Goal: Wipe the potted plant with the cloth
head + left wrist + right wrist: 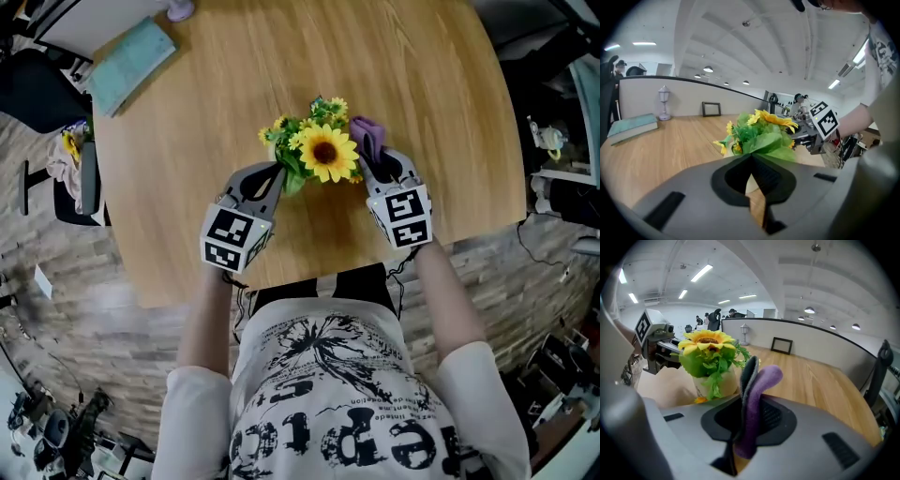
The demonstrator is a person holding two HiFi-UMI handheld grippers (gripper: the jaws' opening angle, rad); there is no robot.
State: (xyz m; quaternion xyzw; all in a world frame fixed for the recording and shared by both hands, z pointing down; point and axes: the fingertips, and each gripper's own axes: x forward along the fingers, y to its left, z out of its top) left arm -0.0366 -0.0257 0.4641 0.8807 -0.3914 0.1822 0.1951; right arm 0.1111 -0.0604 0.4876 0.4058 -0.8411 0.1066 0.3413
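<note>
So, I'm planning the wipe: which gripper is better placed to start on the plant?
Right. The right gripper is shut on the purple cloth beside the potted plant; the left gripper is shut with nothing in it.

One round table, as I count it from my station: two grippers, the left gripper and the right gripper; one potted plant bearing one large sunflower; one purple cloth; one book far left; one lamp; one picture frame.
</note>
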